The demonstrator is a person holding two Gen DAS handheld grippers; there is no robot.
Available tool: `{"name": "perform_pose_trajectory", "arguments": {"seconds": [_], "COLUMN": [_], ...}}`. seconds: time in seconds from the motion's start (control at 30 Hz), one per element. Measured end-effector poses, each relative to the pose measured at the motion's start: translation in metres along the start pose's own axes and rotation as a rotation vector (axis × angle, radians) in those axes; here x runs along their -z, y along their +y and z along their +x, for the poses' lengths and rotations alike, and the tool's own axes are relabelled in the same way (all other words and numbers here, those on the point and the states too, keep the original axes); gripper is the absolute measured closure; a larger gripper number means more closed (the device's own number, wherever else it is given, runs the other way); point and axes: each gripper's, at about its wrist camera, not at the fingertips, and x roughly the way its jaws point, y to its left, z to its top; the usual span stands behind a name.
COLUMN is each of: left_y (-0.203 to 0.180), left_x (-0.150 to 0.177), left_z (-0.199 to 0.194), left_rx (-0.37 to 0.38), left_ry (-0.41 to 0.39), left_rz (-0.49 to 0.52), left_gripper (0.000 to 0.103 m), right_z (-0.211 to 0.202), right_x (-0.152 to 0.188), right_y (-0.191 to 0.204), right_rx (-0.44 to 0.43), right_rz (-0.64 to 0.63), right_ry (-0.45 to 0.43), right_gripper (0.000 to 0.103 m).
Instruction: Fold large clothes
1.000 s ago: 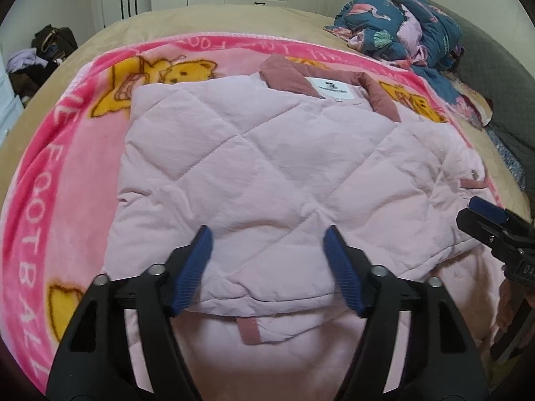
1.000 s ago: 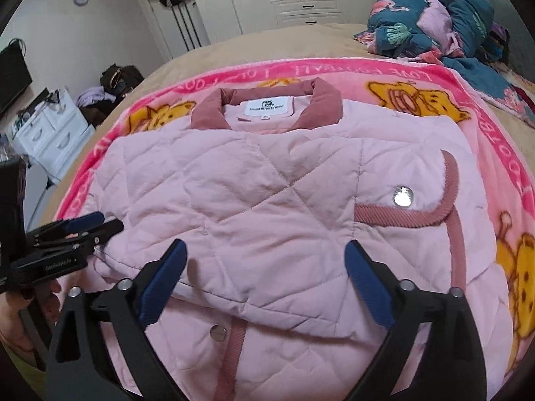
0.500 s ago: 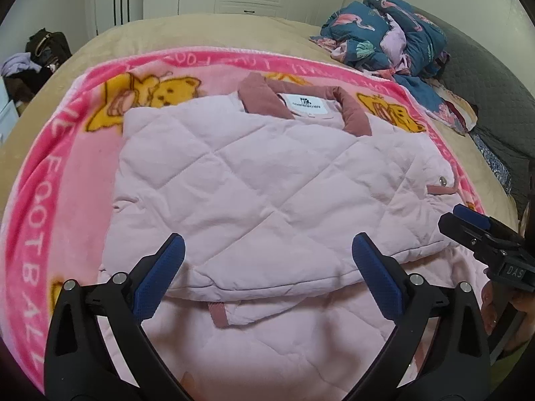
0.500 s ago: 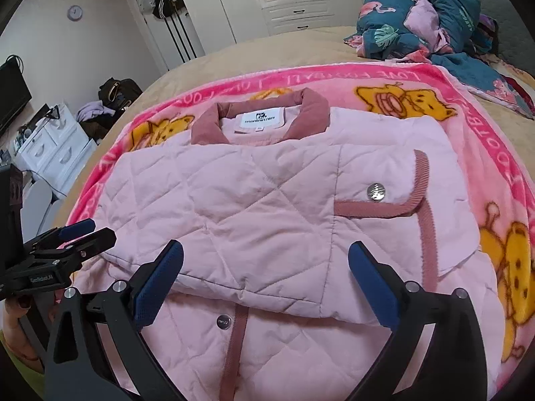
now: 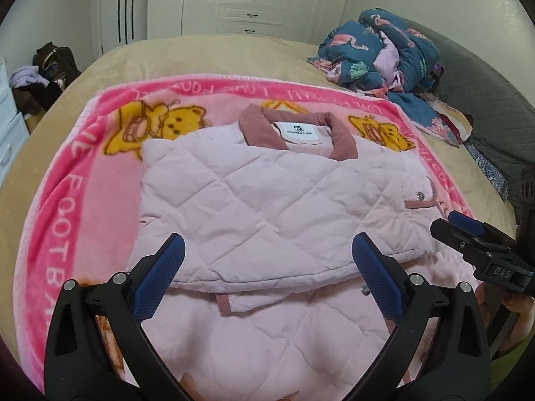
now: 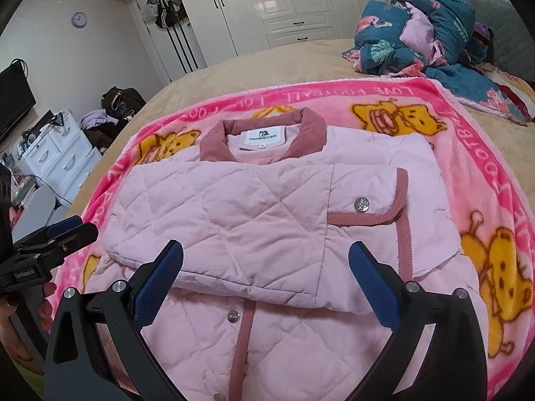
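Note:
A pale pink quilted jacket [image 5: 267,200] with a dusty rose collar lies on a pink bear-print blanket [image 5: 60,220] on the bed. Its sleeves are folded across the front, and its hem lies near me. It also shows in the right wrist view [image 6: 254,220], with a rose-trimmed cuff and snap at the right. My left gripper [image 5: 267,277] is open and empty above the near fold edge. My right gripper [image 6: 265,284] is open and empty above the same edge. Each gripper shows at the side of the other's view: the right gripper [image 5: 474,237] and the left gripper [image 6: 60,234].
A heap of blue flamingo-print bedding [image 5: 384,53] lies at the bed's far right corner. The tan bed cover [image 5: 200,53] stretches beyond the blanket. White wardrobes [image 6: 301,0] line the far wall. A white drawer unit [image 6: 57,153] and bags [image 6: 117,103] stand left of the bed.
Both grippers have drawn back and up from the jacket, so more of the bed shows. The left gripper's jaws opened wider. The jacket has not moved.

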Motion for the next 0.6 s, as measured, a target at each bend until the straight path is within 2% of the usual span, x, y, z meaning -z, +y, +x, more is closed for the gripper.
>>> {"name": "perform_pose_trajectory", "arguments": {"seconds": [0.3,0.6], "left_y": [-0.004,-0.007], "left_x": [0.001,0.003], "left_z": [-0.031,-0.056], "left_rx": [-0.009,0.013], "left_ry": [-0.053,-0.080], "left_rz": [0.017,0.016], "left_gripper": [0.009,0.009], "right_z": [-0.025,-0.052], "right_x": [-0.002,0.001], "right_y": [0.007,0.013], "right_rx": [-0.007,-0.018], "right_rz": [-0.004,-0.005], "right_ry": [-0.039,-0.078], "right_gripper": [0.004,0.004]}}
